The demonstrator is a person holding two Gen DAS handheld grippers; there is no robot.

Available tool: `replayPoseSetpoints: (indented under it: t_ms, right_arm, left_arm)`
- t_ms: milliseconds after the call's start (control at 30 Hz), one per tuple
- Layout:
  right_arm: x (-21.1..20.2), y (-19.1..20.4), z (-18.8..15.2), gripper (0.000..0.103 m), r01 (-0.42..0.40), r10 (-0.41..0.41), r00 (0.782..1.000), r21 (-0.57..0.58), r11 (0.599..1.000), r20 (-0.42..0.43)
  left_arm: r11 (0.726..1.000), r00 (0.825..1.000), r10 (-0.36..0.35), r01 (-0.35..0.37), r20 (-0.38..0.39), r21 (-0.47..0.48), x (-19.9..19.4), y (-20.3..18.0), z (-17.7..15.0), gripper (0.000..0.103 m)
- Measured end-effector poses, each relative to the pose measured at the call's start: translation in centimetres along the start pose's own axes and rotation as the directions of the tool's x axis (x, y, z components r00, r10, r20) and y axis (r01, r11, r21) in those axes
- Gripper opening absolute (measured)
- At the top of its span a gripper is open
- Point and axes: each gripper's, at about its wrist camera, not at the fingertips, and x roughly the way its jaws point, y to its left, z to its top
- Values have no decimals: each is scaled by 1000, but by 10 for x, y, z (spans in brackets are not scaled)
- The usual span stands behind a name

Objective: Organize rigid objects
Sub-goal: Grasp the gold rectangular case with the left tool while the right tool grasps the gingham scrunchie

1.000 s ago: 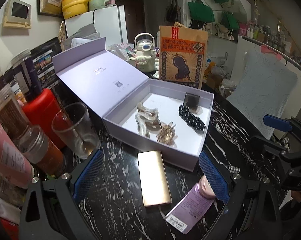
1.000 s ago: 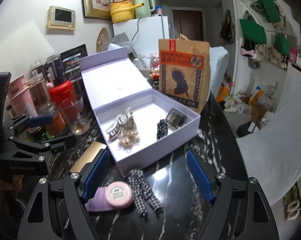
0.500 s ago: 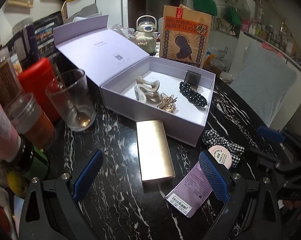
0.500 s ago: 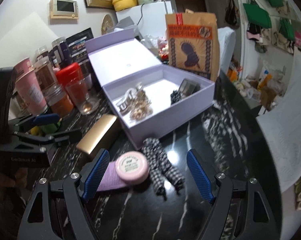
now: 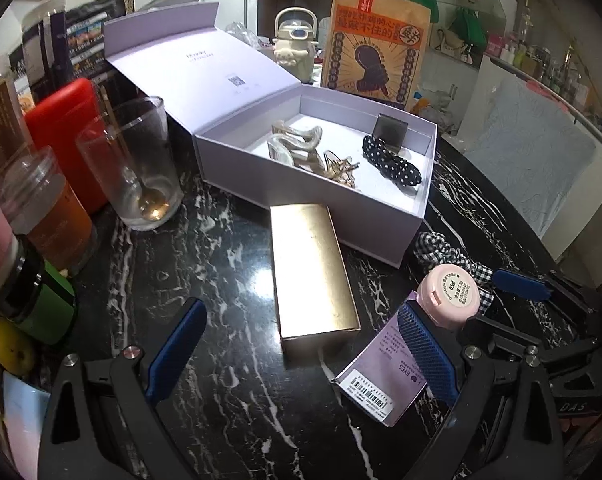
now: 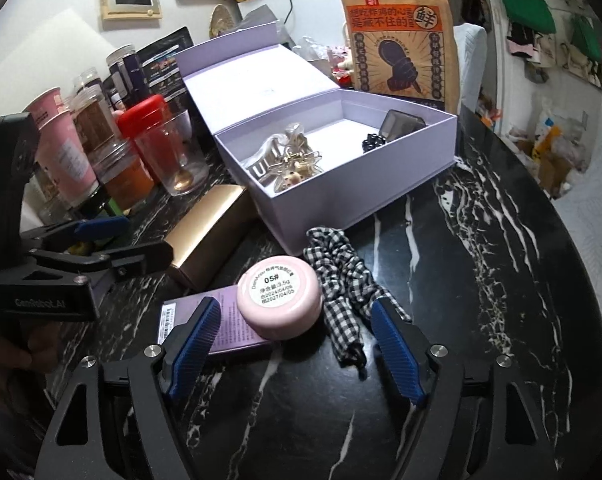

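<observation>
I'm lining up a pick: my right gripper [image 6: 293, 344], jaws apart and closing, nothing clamped, frames the pink compact [image 6: 279, 302] resting on the purple carton [image 6: 189, 312] near the open lilac box [image 6: 357, 200]; left gripper [image 5: 301, 354] gapes empty over the gold box [image 5: 313, 272]. Next: lower, pinch squarely

The bench [image 6: 481, 280] is black stone veined with white. The open box [image 5: 285, 184] is pale lilac, white inside, and holds a black scrunchie with white dots [image 5: 391, 164]. Outside it lie a gold case [image 5: 313, 272], a round pink compact [image 6: 279, 302] on a purple carton [image 6: 221, 328], and a black-and-white gingham scrunchie [image 6: 341, 276]. Both tongs have blue pads [image 6: 193, 348] on black frames. One jar has a red lid [image 6: 141, 114].
</observation>
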Motion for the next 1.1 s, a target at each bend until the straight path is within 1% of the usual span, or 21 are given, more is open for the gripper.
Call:
replayPoseSetpoints:
  t_ms: [67, 167, 233, 267, 333, 500, 600, 800, 900, 1000, 1033, 1100]
  right_arm:
    - [2, -1, 0, 77, -8, 8, 1000, 3, 1000, 0]
    - [4, -2, 1, 75, -1, 1, 1000, 2, 1000, -2]
    - [4, -3, 1, 75, 10, -10, 1000, 0, 1000, 0]
    - [3, -4, 1, 75, 15, -15, 1000, 0, 1000, 2]
    - [2, -5, 1, 75, 24, -24, 1000, -2, 1000, 6]
    - [-3, -9, 1, 75, 57, -56, 998, -18, 998, 20]
    - [-7, -15, 0, 75, 84, -84, 996, -23, 996, 23]
    - [-6, -30, -4, 75, 109, -109, 994, -4, 994, -11]
    - [-3, -33, -5, 75, 121, -121, 992, -9, 993, -24]
    - [3, -35, -5, 72, 133, -134, 990, -21, 991, -49]
    - [4, -36, -5, 71, 133, -134, 989, -23, 991, -54]
    - [7, -37, -5, 70, 136, -138, 989, -25, 990, -60]
  left_arm:
    - [1000, 1000, -19, 19, -11, -14, 4, 2, 0, 98]
    - [1000, 1000, -23, 22, -13, -21, 8, 3, 2, 97]
    - [1000, 1000, -14, 14, -13, -18, 10, 4, 4, 94]
    - [1000, 1000, 1, -1, -18, -15, 12, 4, 5, 93]
    - [999, 999, 32, -32, -26, -11, 17, 4, 7, 88]
    - [999, 998, 43, -44, -40, -2, 28, 6, 11, 77]
    - [998, 997, 63, -63, -43, 21, 35, 3, 11, 76]
    - [998, 996, 52, -49, -74, 36, 50, 0, 13, 76]
    - [1000, 995, 7, -4, -103, 30, 58, -1, 14, 76]
    - [999, 993, -32, 34, -113, 21, 62, -2, 14, 76]
    - [999, 993, -32, 34, -112, 21, 63, -2, 14, 72]
    - [999, 994, 3, 1, -105, 36, 64, -3, 15, 66]
